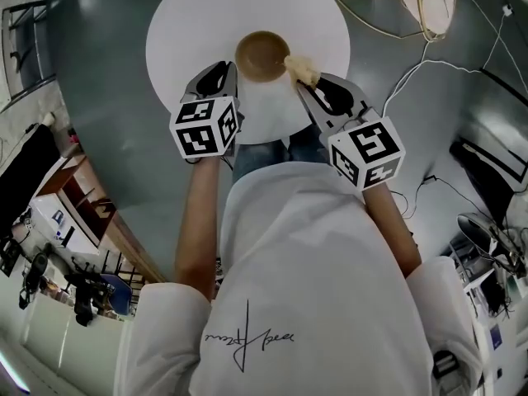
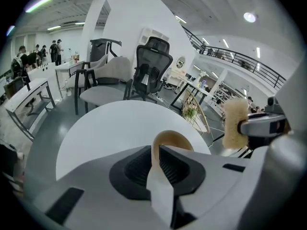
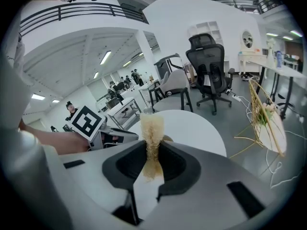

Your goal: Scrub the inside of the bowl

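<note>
Desk (image 1: 181, 31) — round, white, carrying the work.
Left claw (image 1: 229, 71): jaws closed on the near-left rim of the bowl (image 1: 261, 54), the wall pinched between them.
Right claw (image 1: 304, 82): jaws clamped on a sponge (image 1: 300, 69), its pale fibrous end standing out past the tips.
Bowl — brown, mouth up, over the desk's near-middle; resting or slightly lifted, cannot be told.
Sponge: at the bowl's right rim, not yet down inside.
Step in hand, by judgement: sponge into the hollow. Best done with a firm left grip, the sponge tip pressed to the wall and swept in circles from rim to bottom, with moderate pressure so the bowl does not pivot out.
</note>
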### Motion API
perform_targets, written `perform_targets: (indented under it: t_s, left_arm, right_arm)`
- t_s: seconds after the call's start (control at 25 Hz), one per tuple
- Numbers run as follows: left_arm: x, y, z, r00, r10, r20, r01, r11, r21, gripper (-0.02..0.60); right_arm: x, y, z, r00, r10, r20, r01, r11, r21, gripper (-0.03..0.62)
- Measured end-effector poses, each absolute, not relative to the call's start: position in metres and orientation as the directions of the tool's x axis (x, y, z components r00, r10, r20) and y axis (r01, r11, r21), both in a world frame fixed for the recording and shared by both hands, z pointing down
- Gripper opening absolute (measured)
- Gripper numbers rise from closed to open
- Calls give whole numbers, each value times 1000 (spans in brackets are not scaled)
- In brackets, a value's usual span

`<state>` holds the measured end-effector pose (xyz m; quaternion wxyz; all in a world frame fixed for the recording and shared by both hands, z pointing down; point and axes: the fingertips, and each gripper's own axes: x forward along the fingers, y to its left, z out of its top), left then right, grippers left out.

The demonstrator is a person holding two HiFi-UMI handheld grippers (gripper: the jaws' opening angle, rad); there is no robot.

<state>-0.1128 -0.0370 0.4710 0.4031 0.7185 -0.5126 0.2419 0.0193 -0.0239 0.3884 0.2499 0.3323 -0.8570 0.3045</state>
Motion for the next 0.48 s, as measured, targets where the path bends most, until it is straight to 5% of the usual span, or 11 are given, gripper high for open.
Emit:
perform_targets:
  t_s: [0.48]
  left_arm:
    - [-111, -40, 500, 400, -456, 795, -914, -134, 383, 72]
  right_arm:
    - [19, -38, 405, -629, -418, 655, -735, 594, -327, 91]
